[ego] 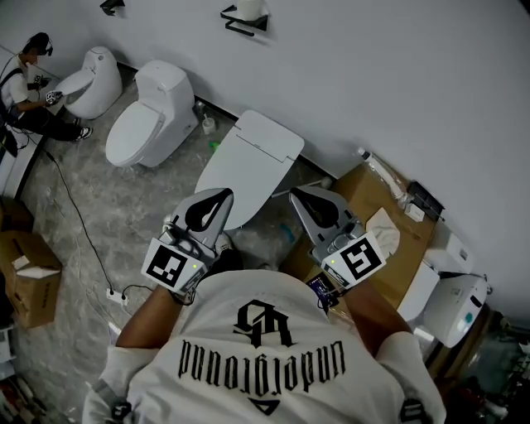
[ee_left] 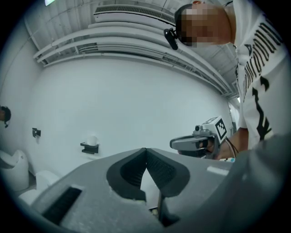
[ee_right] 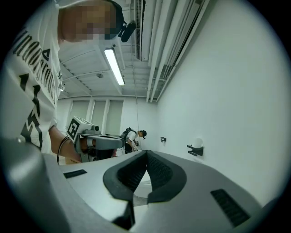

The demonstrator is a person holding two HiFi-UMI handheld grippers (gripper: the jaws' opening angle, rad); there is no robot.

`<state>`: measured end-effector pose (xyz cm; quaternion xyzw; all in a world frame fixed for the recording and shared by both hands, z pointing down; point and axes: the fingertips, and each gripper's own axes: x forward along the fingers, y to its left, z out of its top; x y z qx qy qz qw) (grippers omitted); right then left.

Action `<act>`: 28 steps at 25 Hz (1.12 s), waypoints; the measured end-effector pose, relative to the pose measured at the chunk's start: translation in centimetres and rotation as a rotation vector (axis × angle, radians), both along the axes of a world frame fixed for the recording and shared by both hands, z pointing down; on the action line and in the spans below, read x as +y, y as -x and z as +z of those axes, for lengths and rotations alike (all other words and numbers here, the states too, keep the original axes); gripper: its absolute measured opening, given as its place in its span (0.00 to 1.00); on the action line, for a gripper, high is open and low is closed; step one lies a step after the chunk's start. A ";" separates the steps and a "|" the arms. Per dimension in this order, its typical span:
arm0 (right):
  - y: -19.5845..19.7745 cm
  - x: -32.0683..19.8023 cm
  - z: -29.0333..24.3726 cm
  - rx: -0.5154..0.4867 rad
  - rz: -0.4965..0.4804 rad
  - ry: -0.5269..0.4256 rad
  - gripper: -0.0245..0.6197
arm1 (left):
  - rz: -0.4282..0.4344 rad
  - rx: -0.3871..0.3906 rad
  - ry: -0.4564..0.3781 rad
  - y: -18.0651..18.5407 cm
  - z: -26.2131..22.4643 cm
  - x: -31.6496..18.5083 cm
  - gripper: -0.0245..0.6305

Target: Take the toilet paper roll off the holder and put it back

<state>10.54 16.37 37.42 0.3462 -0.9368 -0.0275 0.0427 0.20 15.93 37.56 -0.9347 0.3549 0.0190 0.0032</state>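
Two grippers were held in front of the person, side by side and apart. The left gripper (ego: 217, 199) had its two jaws closed together, tips touching, with nothing between them. The right gripper (ego: 300, 197) was the same: both jaws pressed together and empty. Each one carried one marker cube (ego: 170, 267), so there were two cubes in all.

One toilet paper roll (ego: 249, 8) sat on one black holder (ego: 243, 26), which was fixed on the white wall (ego: 373, 74) above the toilets, well apart from both grippers. In both gripper views the roll showed as a small white shape on top of that holder. One smaller black fitting (ego: 111, 7) was on the same wall, further left.

Three toilets stood along the wall: the far left toilet (ego: 95, 79), the middle toilet (ego: 149, 116), and the near toilet (ego: 248, 157) with its lid down, just beyond the grippers. One second person (ego: 29, 83) crouched beside the far left toilet. One open cardboard box (ego: 389, 207) stood to the right of the near toilet, and one more box (ego: 33, 277) stood on the floor (ego: 74, 215) at the left.
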 end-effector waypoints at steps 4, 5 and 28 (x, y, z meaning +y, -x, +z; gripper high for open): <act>-2.1 3.1 1.1 0.005 -0.007 0.022 0.06 | -0.039 0.030 0.026 -0.8 0.6 2.9 0.06; -2.5 3.7 1.3 0.007 -0.008 0.021 0.06 | -0.039 0.019 0.028 -1.1 0.9 3.7 0.06; -2.5 8.1 0.4 -0.042 -0.027 -0.015 0.06 | -0.014 -0.022 -0.004 -3.0 0.8 8.8 0.06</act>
